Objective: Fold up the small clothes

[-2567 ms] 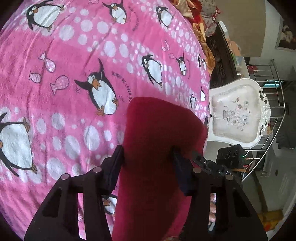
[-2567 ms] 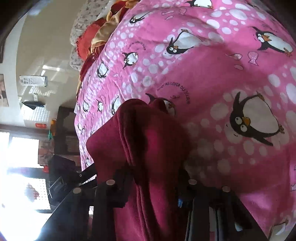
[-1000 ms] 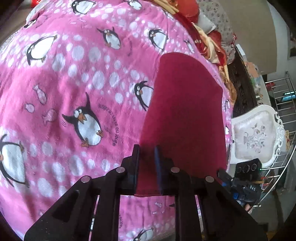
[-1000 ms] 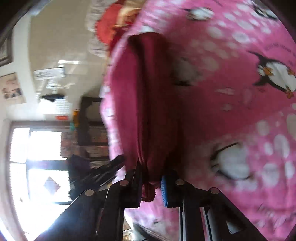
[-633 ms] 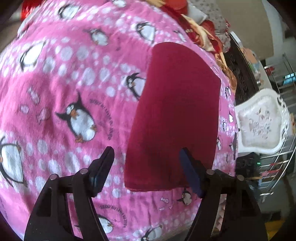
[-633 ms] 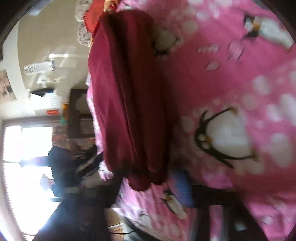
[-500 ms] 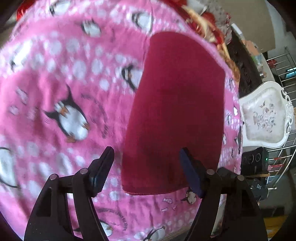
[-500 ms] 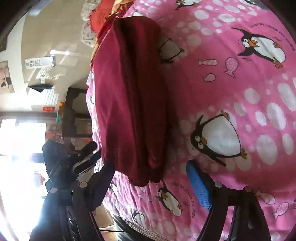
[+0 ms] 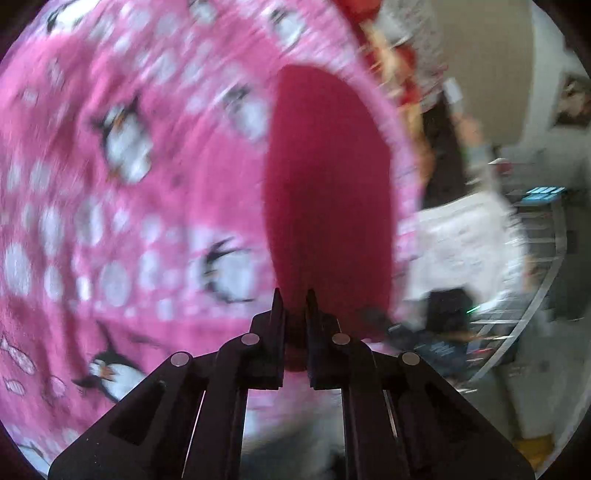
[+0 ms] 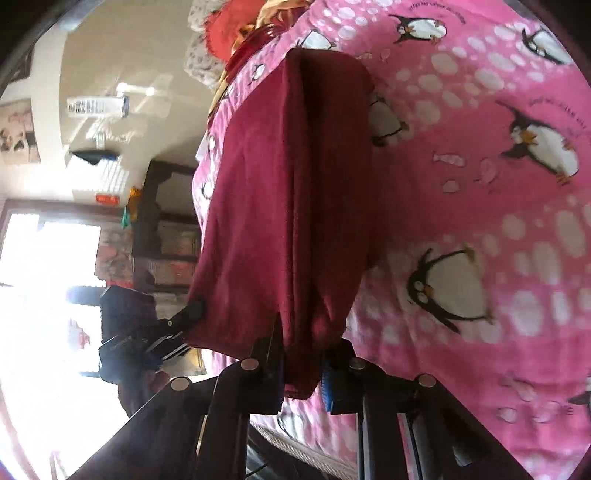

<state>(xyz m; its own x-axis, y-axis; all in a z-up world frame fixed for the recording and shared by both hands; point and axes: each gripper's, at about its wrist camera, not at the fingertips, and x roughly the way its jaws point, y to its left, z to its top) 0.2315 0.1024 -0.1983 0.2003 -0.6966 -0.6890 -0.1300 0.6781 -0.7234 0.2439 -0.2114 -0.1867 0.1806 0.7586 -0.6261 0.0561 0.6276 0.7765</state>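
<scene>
A dark red folded cloth [image 9: 328, 192] lies long and narrow on the pink penguin blanket [image 9: 110, 221]. The left wrist view is blurred by motion. My left gripper [image 9: 293, 314] is shut on the cloth's near edge. In the right wrist view the same red cloth [image 10: 288, 192] lies in lengthwise folds on the blanket [image 10: 480, 221]. My right gripper [image 10: 301, 365] is shut on its near end, which bunches between the jaws. The other gripper [image 10: 147, 339] shows at the cloth's left corner.
The bed edge runs just right of the cloth, with a white ornate chair [image 9: 469, 243] and a metal rack [image 9: 546, 266] beyond. A pile of red and orange fabrics [image 10: 251, 29] lies at the far end of the bed.
Half a second ago both grippers were open with the cloth lying free. Now both have closed on its near edge, and the left camera is moving fast.
</scene>
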